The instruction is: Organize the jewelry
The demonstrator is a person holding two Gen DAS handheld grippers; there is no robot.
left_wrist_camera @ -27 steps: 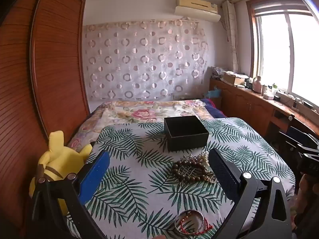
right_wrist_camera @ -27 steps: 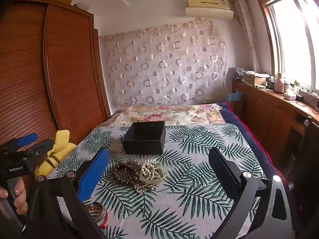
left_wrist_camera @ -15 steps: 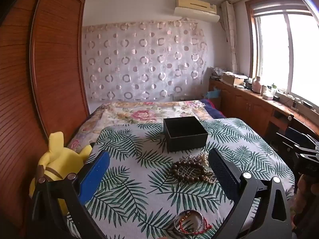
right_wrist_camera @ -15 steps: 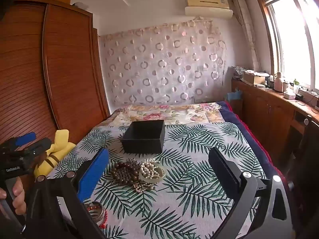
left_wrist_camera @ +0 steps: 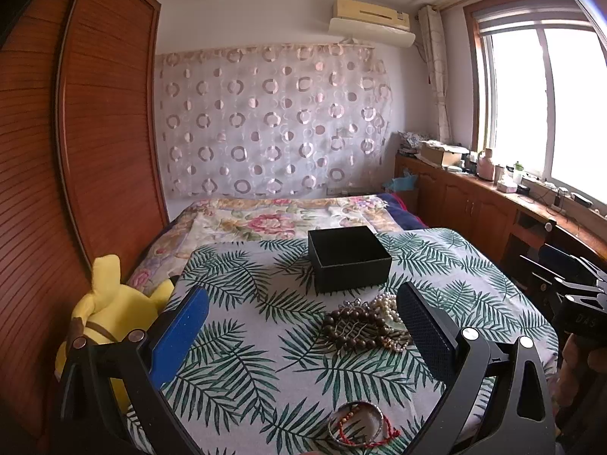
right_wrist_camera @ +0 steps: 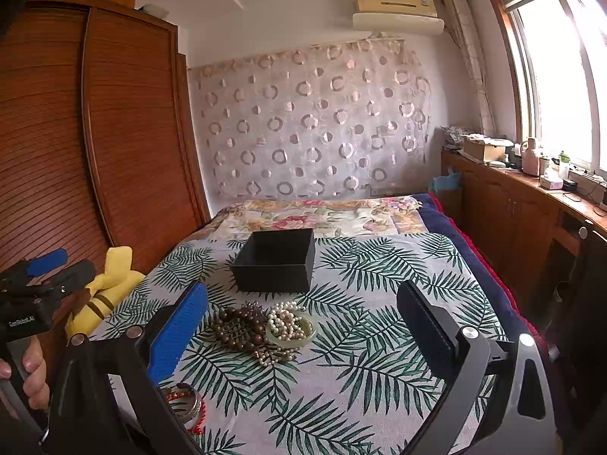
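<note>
An open black box (left_wrist_camera: 349, 256) (right_wrist_camera: 275, 261) stands on the palm-leaf cloth (left_wrist_camera: 242, 341). In front of it lies a pile of jewelry: brown bead strands (left_wrist_camera: 351, 326) (right_wrist_camera: 237, 328), white pearls (left_wrist_camera: 387, 303) (right_wrist_camera: 286, 320) and a pale green bangle (right_wrist_camera: 292, 337). A silver bangle with a red cord bracelet (left_wrist_camera: 358, 424) (right_wrist_camera: 189, 404) lies nearer. My left gripper (left_wrist_camera: 301, 326) is open and empty above the cloth, short of the pile. My right gripper (right_wrist_camera: 301, 326) is open and empty, the pile between its fingers further ahead.
A yellow plush toy (left_wrist_camera: 108, 322) (right_wrist_camera: 108, 284) sits at the cloth's left edge by the wooden wardrobe (left_wrist_camera: 95, 132). A floral bedspread (left_wrist_camera: 273, 220) lies beyond the box. A wooden counter (left_wrist_camera: 493, 204) with clutter runs along the right under the window.
Both grippers have drifted slightly; the views are almost the same. The jewelry and the box have not moved.
</note>
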